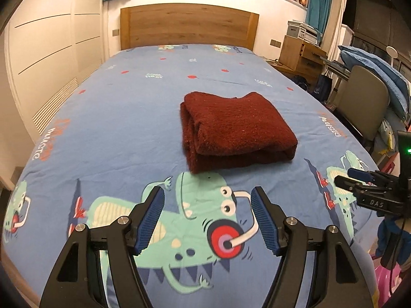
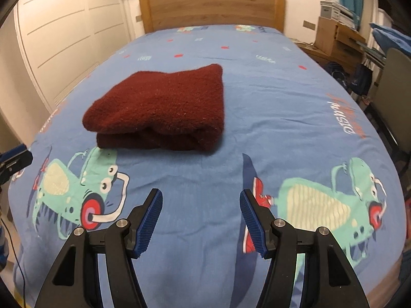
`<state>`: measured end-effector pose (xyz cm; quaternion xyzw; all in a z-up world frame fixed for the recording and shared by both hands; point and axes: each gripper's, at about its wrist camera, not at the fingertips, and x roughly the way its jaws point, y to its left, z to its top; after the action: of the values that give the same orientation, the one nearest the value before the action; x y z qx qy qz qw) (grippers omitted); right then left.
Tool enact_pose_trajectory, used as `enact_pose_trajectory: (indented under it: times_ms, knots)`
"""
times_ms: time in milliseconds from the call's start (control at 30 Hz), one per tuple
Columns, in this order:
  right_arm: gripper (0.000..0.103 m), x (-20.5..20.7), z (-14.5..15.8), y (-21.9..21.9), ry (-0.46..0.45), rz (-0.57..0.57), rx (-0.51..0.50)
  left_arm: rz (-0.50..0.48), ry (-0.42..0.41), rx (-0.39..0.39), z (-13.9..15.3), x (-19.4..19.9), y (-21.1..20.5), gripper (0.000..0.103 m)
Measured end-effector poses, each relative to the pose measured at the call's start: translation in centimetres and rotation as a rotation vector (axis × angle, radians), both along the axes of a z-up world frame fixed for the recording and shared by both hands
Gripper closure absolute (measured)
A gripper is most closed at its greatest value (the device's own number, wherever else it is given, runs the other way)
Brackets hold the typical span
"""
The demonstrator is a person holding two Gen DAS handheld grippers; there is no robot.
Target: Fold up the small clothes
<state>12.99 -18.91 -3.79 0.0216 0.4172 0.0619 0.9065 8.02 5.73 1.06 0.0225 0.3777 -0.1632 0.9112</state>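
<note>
A dark red fuzzy garment (image 1: 235, 131) lies folded into a thick rectangle in the middle of the bed; it also shows in the right wrist view (image 2: 160, 109). My left gripper (image 1: 208, 195) is open and empty, held above the sheet a little short of the garment's near edge. My right gripper (image 2: 200, 196) is open and empty, nearer than the garment and to its right. The right gripper also shows at the right edge of the left wrist view (image 1: 346, 177). The left gripper's tip shows at the left edge of the right wrist view (image 2: 15, 157).
The bed (image 1: 123, 118) has a blue sheet with green monster prints and a wooden headboard (image 1: 188, 24). A white wardrobe (image 1: 48, 51) stands to the left. A wooden desk (image 1: 301, 54), a chair (image 1: 363, 102) and stacked blue bedding (image 1: 377, 74) stand to the right.
</note>
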Motion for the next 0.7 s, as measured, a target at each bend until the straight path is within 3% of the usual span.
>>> enact_pose_trajectory:
  times_ms: [200, 300, 533, 633, 700]
  knots:
    - [0.03, -3.3, 2.2, -0.4, -0.054, -0.031, 0.007, 0.033, -0.015, 0.008, 0.8, -2.8, 1.3, 0.036]
    - [0.026, -4.8, 3.1, -0.5, -0.081, -0.046, 0.019, 0.047, -0.026, 0.002, 1.2, -4.4, 1.9, 0.023]
    - [0.021, -8.2, 4.6, 0.0, -0.131, -0.064, 0.029, 0.075, -0.081, 0.034, 2.4, -7.9, 2.6, 0.019]
    - [0.016, -9.5, 5.1, 0.1, -0.157, -0.065, 0.031, 0.091, -0.102, 0.045, 2.8, -9.2, 3.0, 0.014]
    - [0.008, -10.2, 5.4, 0.3, -0.173, -0.064, 0.031, 0.104, -0.118, 0.049, 3.1, -10.1, 3.3, 0.011]
